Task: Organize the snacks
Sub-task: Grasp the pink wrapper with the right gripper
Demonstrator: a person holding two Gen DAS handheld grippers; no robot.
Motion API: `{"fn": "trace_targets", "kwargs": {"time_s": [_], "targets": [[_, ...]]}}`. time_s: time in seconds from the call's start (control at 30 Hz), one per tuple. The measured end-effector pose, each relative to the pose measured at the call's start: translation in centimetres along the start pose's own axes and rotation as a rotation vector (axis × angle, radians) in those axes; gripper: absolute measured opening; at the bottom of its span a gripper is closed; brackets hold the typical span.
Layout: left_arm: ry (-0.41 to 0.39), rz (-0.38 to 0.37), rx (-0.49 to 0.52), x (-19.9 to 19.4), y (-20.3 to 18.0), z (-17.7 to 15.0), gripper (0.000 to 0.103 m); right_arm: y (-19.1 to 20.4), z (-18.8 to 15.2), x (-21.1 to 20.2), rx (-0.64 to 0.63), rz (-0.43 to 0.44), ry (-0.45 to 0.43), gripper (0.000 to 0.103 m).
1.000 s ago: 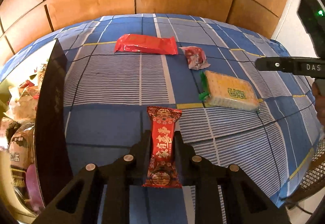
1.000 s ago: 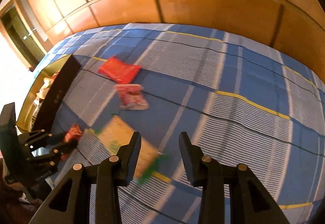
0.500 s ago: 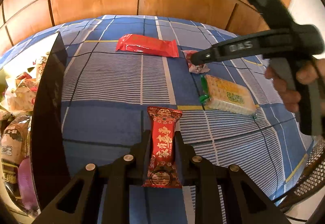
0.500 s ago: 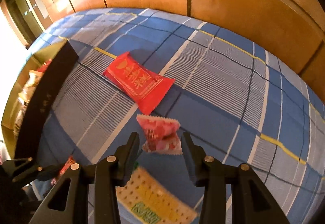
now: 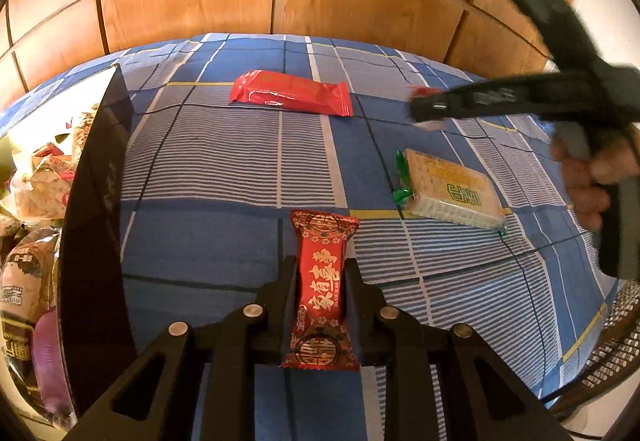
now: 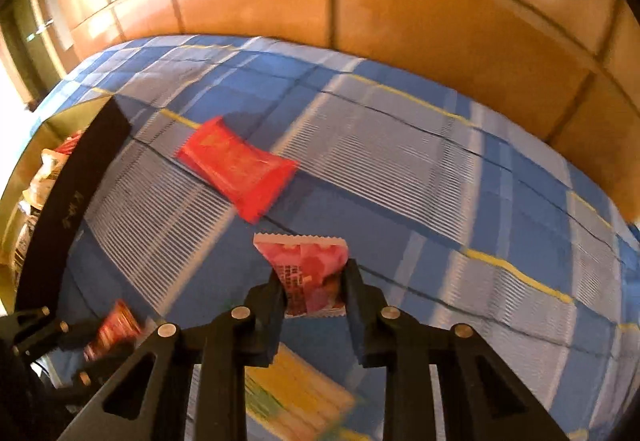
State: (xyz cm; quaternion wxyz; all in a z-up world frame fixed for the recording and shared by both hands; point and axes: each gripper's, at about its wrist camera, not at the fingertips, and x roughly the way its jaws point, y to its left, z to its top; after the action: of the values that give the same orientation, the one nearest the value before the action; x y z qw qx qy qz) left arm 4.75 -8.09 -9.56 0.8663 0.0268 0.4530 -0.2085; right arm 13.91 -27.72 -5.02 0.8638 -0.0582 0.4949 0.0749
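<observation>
My left gripper (image 5: 321,273) is shut on a small red snack with gold characters (image 5: 320,237), held a little above the blue plaid cover (image 5: 220,161). In the right wrist view my right gripper (image 6: 315,277) has a pink-red packet (image 6: 304,257) between its fingers. Its jaws are closing and the pads press the packet's sides. A long red packet (image 5: 292,93) lies farther back. A yellow cracker pack with green ends (image 5: 448,189) lies to the right and shows blurred under the right gripper (image 6: 296,389).
A black box (image 5: 96,221) holding several snacks (image 5: 28,181) stands open along the left edge. Wooden panels (image 5: 200,1) rise behind the cover. A hand (image 5: 592,177) grips the right tool's handle. A wire fan grille (image 5: 612,353) sits at the lower right.
My right gripper swung from over the cracker pack to the pink-red packet and narrowed its jaws around it. The left gripper kept still with the red snack.
</observation>
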Motion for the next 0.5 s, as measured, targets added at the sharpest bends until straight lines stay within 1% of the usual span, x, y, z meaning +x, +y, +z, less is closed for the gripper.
{"fn": "trace_targets", "kwargs": {"time_s": [0.1, 0.2, 0.33, 0.37, 0.4, 0.5], "targets": [[-0.002, 0.005, 0.001, 0.0, -0.1, 0.0, 0.023, -2.4, -2.1, -1.0, 0.073, -0.068, 0.018, 0.027], [-0.006, 0.015, 0.006, -0.1, -0.3, -0.1, 0.023, -4.2, -4.6, -1.7, 0.138, -0.105, 0.038, 0.027], [-0.007, 0.023, 0.012, -0.1, -0.4, -0.1, 0.023, -5.3, -7.6, -1.3, 0.199, -0.105, 0.072, 0.027], [-0.007, 0.024, 0.013, -0.1, -0.4, -0.1, 0.023, -5.4, -8.2, -1.1, 0.216, -0.098, 0.066, 0.027], [-0.008, 0.026, 0.014, -0.1, -0.4, -0.1, 0.023, -5.4, -8.6, -1.2, 0.231, -0.090, 0.037, 0.027], [-0.009, 0.034, 0.021, -0.1, -0.5, 0.0, 0.023, -5.6, -9.0, -1.2, 0.273, -0.078, 0.014, 0.027]]}}
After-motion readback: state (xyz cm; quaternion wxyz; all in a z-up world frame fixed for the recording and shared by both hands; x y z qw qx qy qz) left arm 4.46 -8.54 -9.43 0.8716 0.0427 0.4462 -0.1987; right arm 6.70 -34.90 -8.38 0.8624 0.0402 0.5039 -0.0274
